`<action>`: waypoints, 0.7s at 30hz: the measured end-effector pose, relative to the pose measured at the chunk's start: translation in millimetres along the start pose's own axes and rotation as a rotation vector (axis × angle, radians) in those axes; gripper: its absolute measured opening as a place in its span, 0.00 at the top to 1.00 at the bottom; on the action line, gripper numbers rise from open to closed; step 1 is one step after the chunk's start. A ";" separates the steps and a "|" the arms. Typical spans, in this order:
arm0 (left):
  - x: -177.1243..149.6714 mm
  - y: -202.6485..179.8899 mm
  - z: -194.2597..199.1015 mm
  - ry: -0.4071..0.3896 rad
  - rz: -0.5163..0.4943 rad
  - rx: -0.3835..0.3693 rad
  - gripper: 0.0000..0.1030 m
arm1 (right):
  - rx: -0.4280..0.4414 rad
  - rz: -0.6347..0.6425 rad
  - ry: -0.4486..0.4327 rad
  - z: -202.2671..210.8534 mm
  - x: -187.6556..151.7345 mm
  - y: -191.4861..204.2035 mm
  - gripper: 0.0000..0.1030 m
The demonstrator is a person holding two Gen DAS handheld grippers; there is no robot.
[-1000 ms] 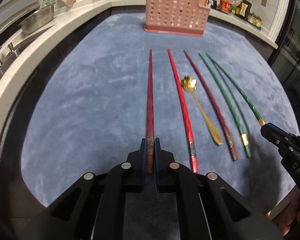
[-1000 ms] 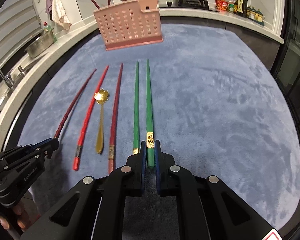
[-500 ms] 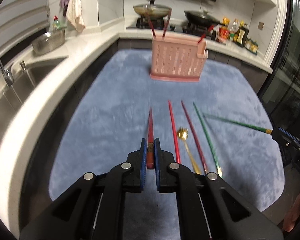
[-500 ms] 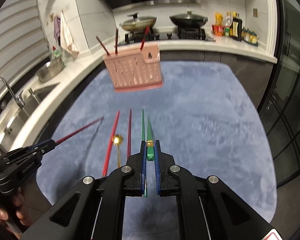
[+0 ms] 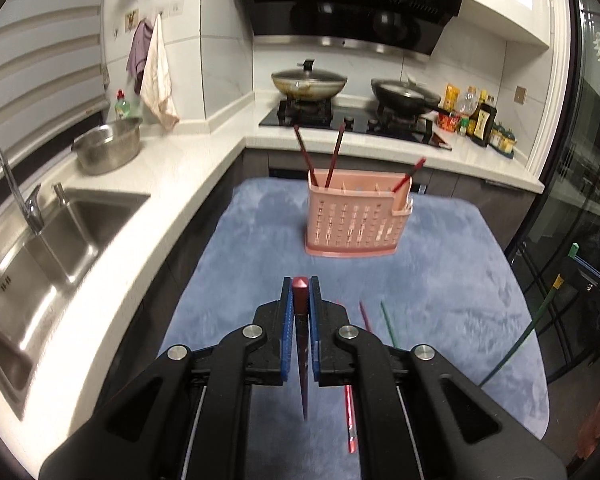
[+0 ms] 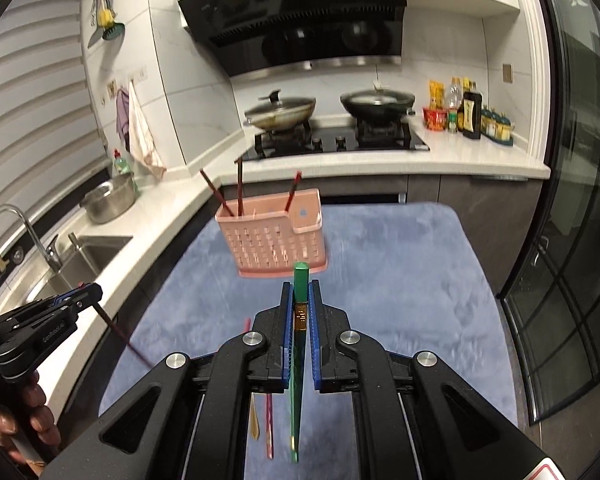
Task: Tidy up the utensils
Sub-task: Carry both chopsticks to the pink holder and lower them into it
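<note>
My left gripper (image 5: 300,292) is shut on the thick end of a dark red chopstick (image 5: 302,360), which hangs tip-down above the blue mat (image 5: 240,260). My right gripper (image 6: 301,296) is shut on a green chopstick (image 6: 298,392) that also hangs down. Each gripper shows in the other's view: the left gripper (image 6: 88,294) with its dark red chopstick (image 6: 118,328), and the green chopstick (image 5: 540,312) at the right edge. The pink slotted holder (image 5: 356,216) (image 6: 276,240) stands ahead with three chopsticks in it. A red chopstick (image 5: 350,420), a green one (image 5: 388,322) and a gold spoon (image 6: 254,420) lie on the mat.
A steel sink (image 5: 60,240) and a metal bowl (image 5: 108,150) line the white counter on the left. Behind the holder is a stove with two pans (image 5: 308,80). Bottles (image 6: 470,114) stand at the back right, and a glass door (image 6: 560,320) closes the right side.
Both grippers have risen off the mat, each carrying its chopstick. The chopsticks swung from lying flat to hanging tip-down, and both views tilted up toward the stove.
</note>
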State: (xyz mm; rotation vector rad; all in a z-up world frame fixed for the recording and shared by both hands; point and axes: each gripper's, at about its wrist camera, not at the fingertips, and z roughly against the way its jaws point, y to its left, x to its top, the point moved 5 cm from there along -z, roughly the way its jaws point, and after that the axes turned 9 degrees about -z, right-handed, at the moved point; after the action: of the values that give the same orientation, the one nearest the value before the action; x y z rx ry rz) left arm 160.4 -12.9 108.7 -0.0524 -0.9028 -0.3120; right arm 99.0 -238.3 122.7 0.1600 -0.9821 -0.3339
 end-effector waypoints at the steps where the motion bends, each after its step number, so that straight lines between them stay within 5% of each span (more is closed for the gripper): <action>1: 6.0 -0.5 0.4 -0.008 -0.002 -0.001 0.94 | 0.003 0.000 -0.006 0.4 4.6 1.0 0.93; 21: 156.2 7.4 -29.7 -0.176 0.033 -0.017 0.93 | 0.087 -0.033 -0.140 -58.9 132.7 35.0 0.93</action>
State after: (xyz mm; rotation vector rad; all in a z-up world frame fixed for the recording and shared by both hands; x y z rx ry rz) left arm 275.4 -49.3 212.5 -0.1121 -1.0724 -0.2874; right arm 223.0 -252.6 204.7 0.2343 -1.1343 -0.3369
